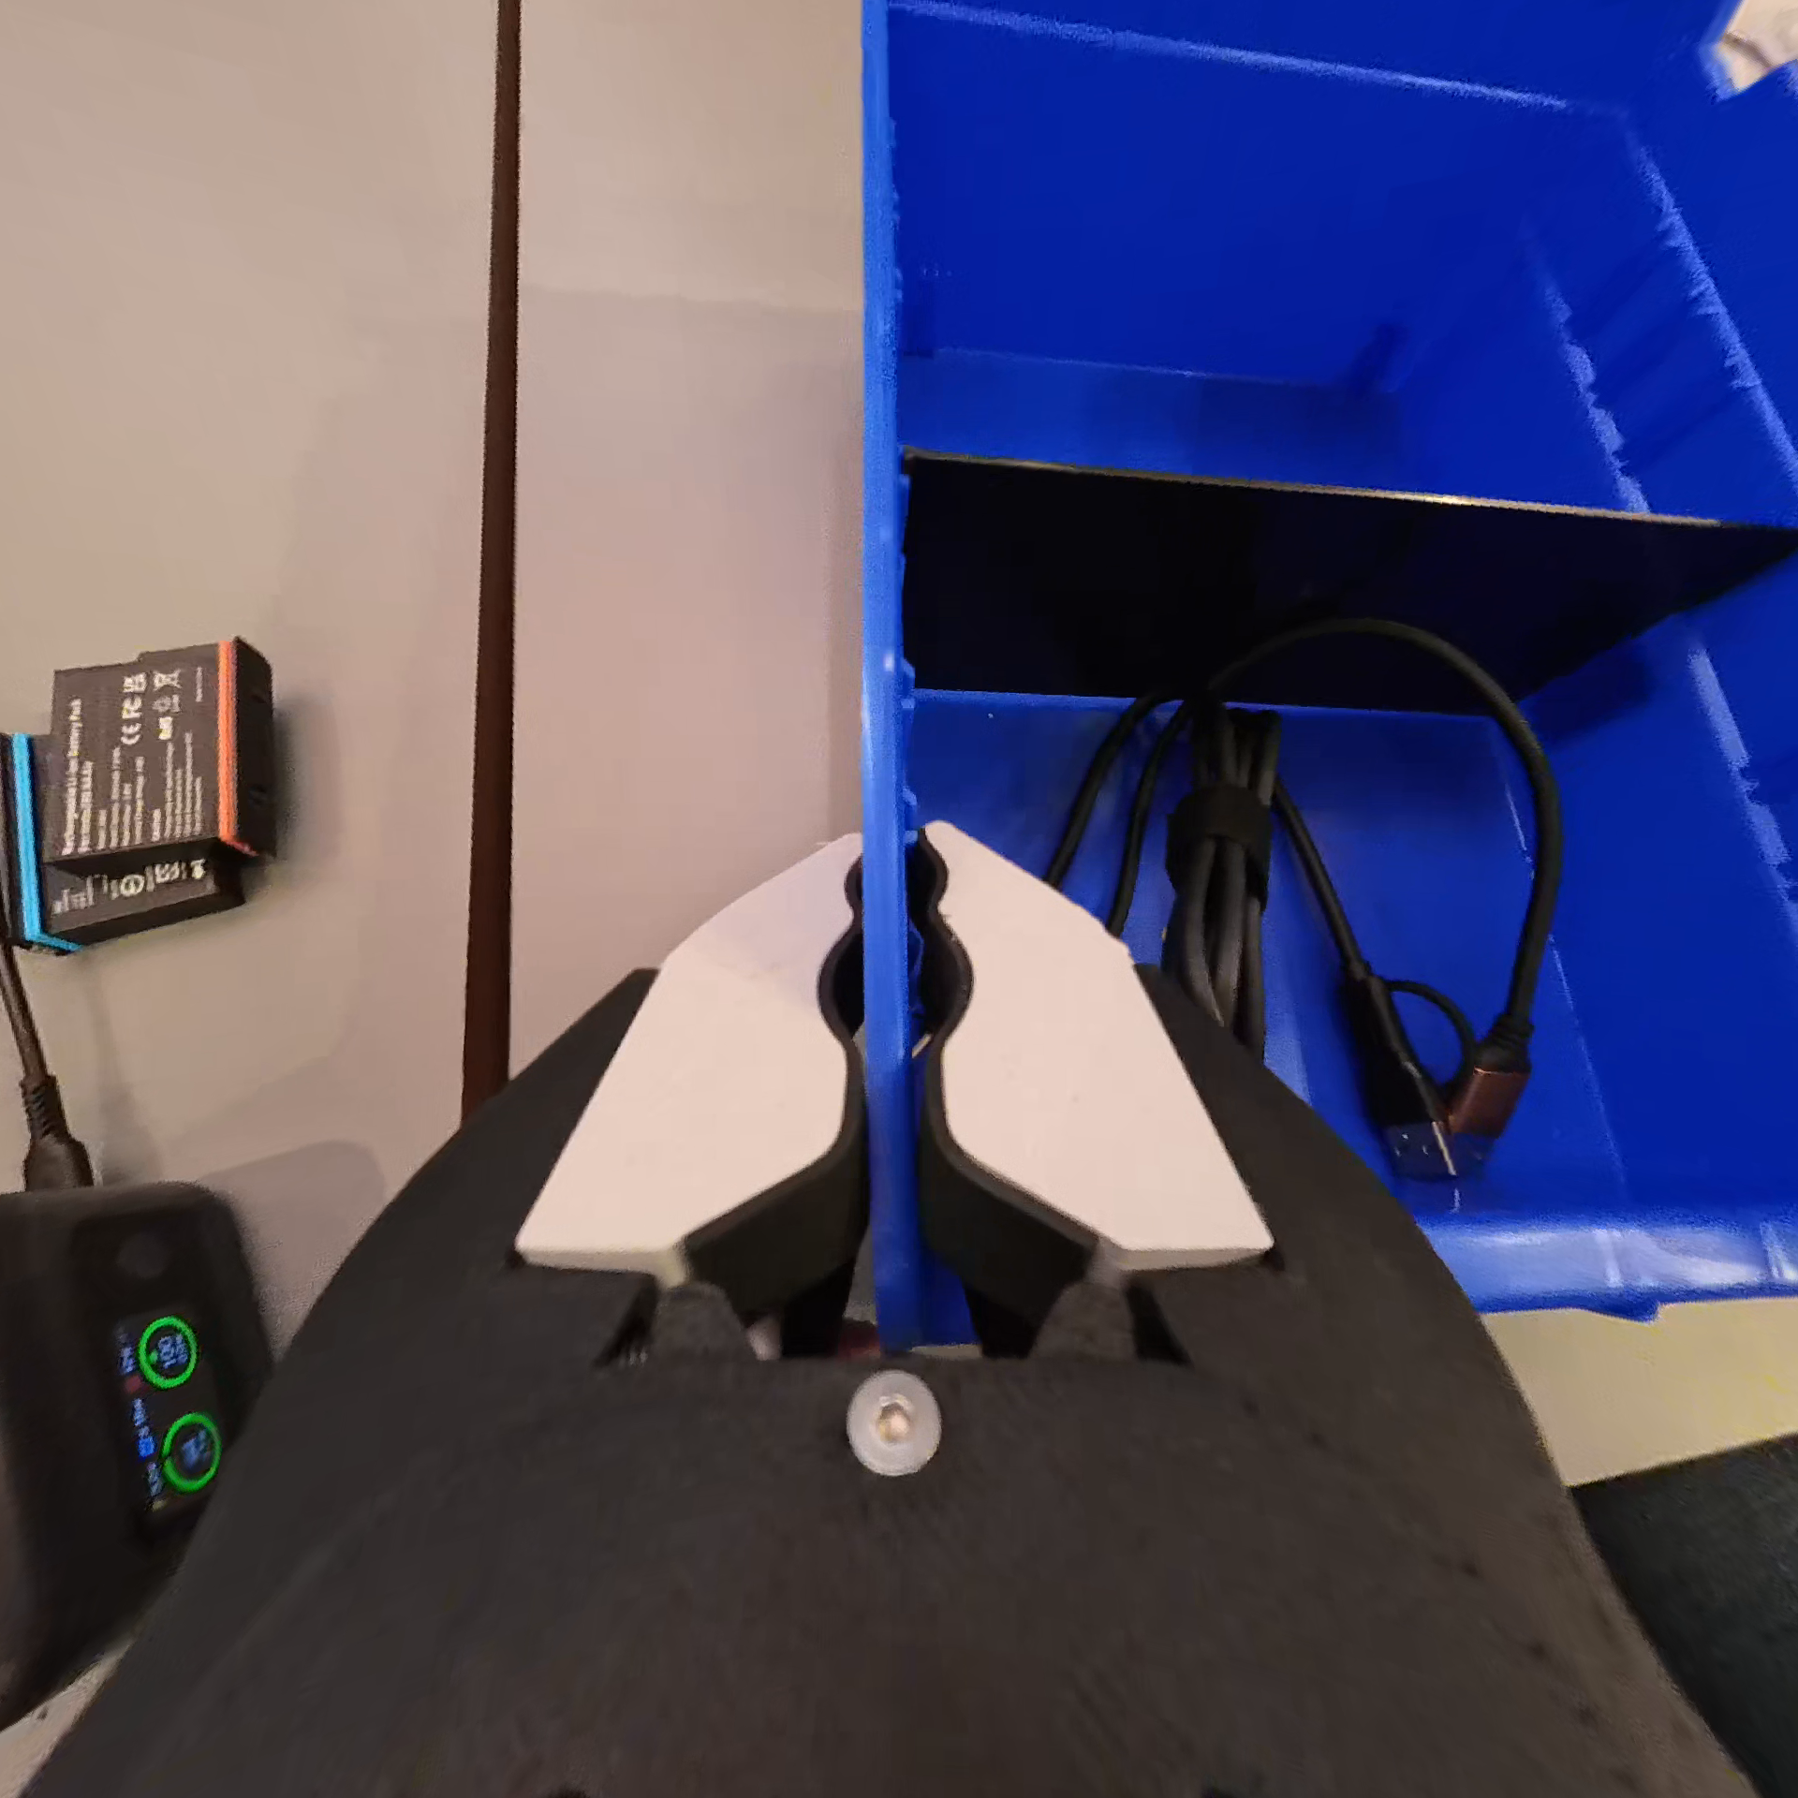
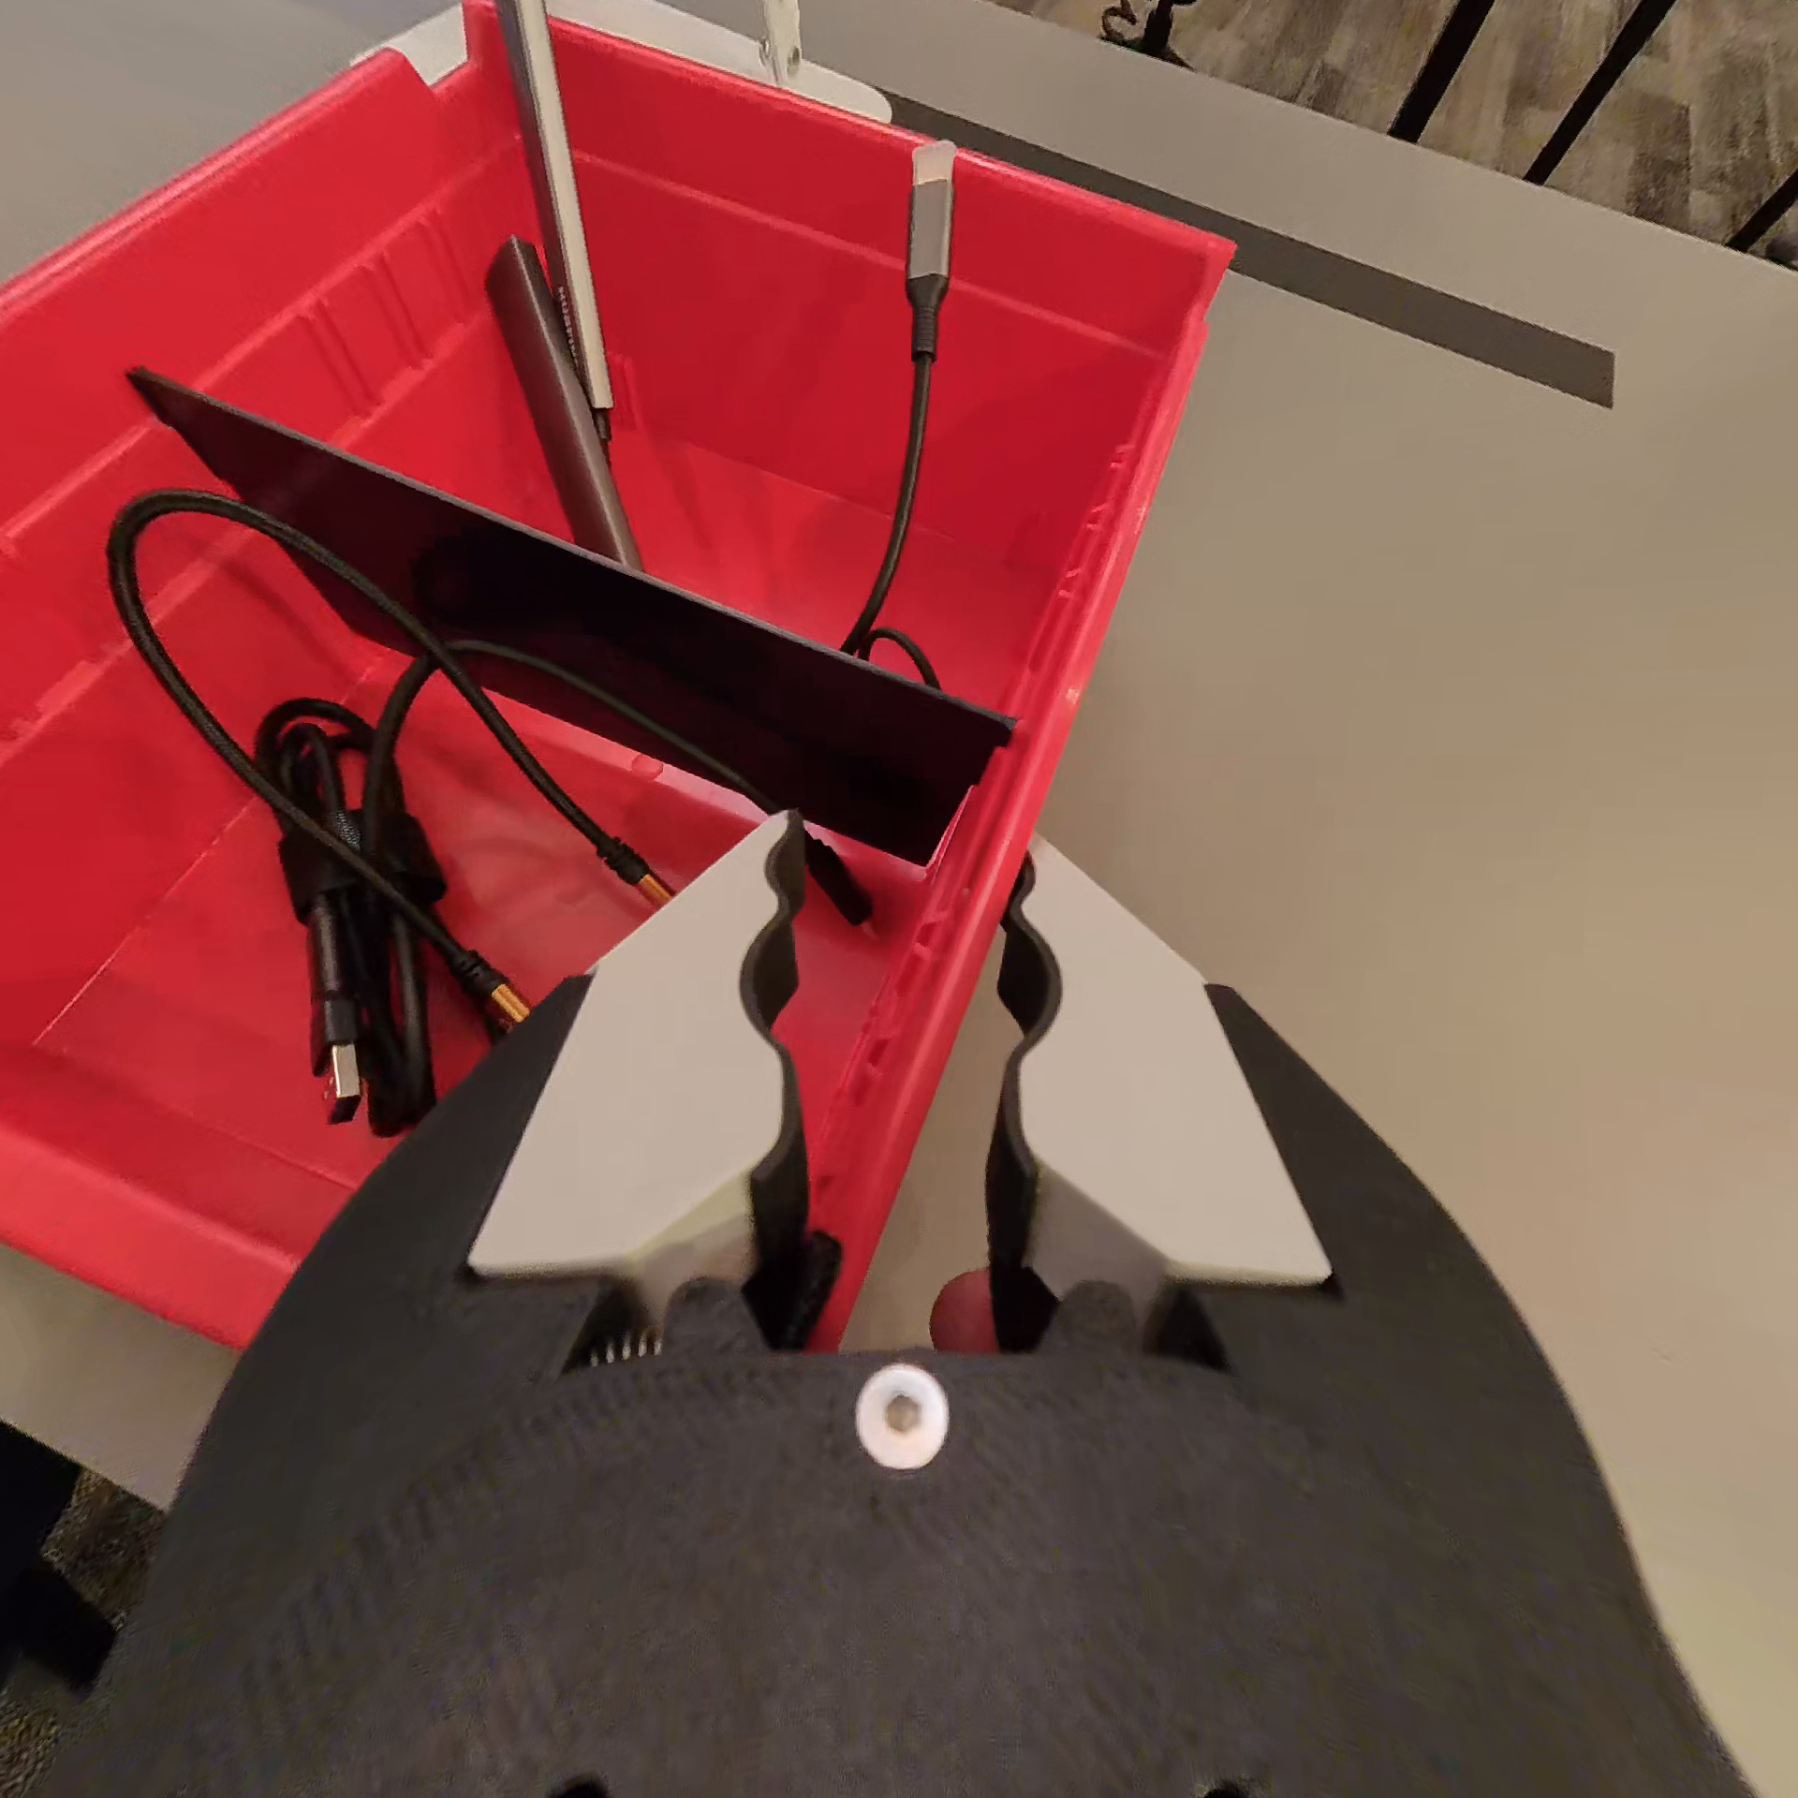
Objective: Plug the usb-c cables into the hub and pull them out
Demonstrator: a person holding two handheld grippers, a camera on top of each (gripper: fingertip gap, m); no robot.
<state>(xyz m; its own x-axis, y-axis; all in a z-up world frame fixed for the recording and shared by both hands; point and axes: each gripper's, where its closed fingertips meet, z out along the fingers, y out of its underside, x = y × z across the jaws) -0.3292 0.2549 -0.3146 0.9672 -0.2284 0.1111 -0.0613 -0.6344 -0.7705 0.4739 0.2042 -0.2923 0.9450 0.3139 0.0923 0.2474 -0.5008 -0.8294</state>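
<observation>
**Beside the bins: both grippers at the walls, cables and hub still inside**

Across the grey table [image 2: 1411, 778] stand two bins; the left gripper [image 1: 890, 856] is pinched tight on the side wall of the blue bin [image 1: 1265, 243], its jaws closed against the thin plastic; the right gripper [image 2: 905, 866] straddles the side wall of the red bin [image 2: 321, 282] with its jaws clearly apart, one finger inside and one outside, gripping nothing.

Near the front of the red bin, before the black divider [image 2: 623, 662], lies a bundled black USB cable [image 2: 341, 934] with loose braided ends tipped in orange metal; behind the divider the slim grey hub [image 2: 564, 409] leans upright against the back, and its own lead rises to a silver plug [image 2: 932, 209] resting at the far rim. A second black cable bundle [image 1: 1221, 876] sits in the blue bin, its copper-coloured plug [image 1: 1484, 1095] near the front.

Judging by looks, the cables are light and floppy, so a hold on the cord would let the tip wander; the rigid plug housing just behind the metal tip seems the sensible place to grip; the hub looks light, smooth and apt to slide, so it likely wants bracing across its narrow sides while a plug is pushed in or drawn out.

Off to the left lie camera batteries [image 1: 156, 769] and a charger with a lit display [image 1: 170, 1401].
</observation>
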